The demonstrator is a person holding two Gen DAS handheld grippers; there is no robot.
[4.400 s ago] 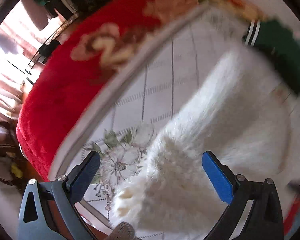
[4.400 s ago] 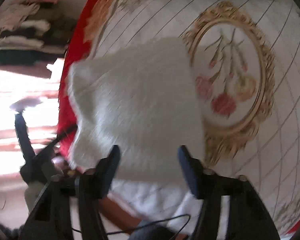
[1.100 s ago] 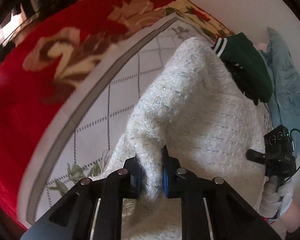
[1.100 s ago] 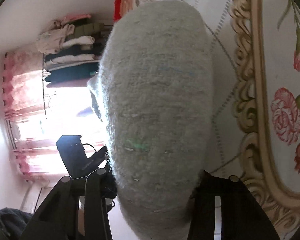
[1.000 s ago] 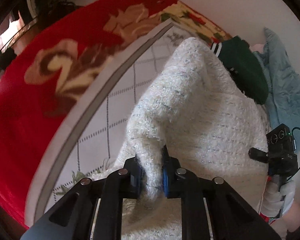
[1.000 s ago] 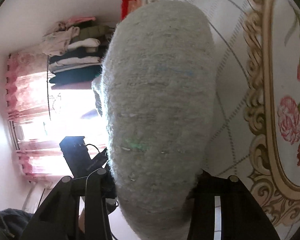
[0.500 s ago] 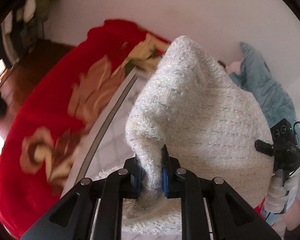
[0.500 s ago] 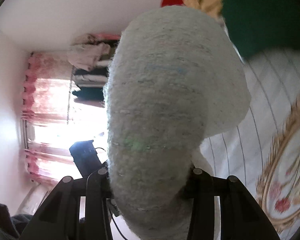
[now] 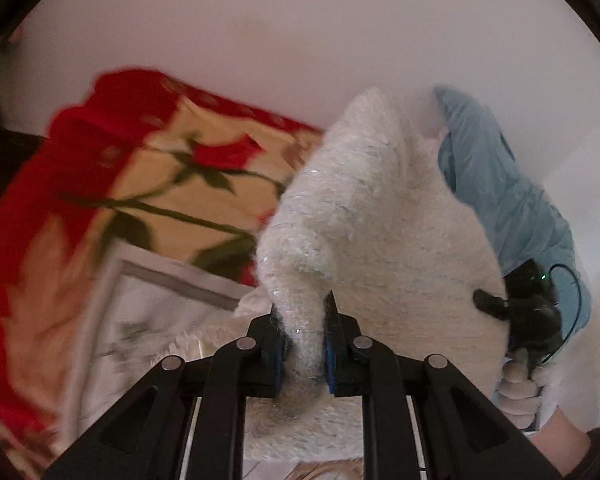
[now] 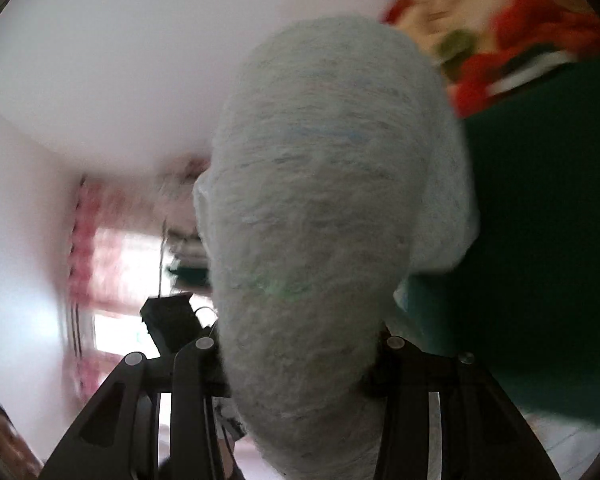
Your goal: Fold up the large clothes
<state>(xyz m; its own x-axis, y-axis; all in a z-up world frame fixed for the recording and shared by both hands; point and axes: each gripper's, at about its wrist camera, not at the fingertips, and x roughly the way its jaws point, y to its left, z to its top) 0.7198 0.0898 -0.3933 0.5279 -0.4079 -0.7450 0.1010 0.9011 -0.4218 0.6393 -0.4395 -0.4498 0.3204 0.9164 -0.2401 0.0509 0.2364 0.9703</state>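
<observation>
Grip: I keep left hand-held gripper and right hand-held gripper clamped on sweater | Relation: sweater hangs between them, above bed

No legible text, label, brand or number anywhere.
</observation>
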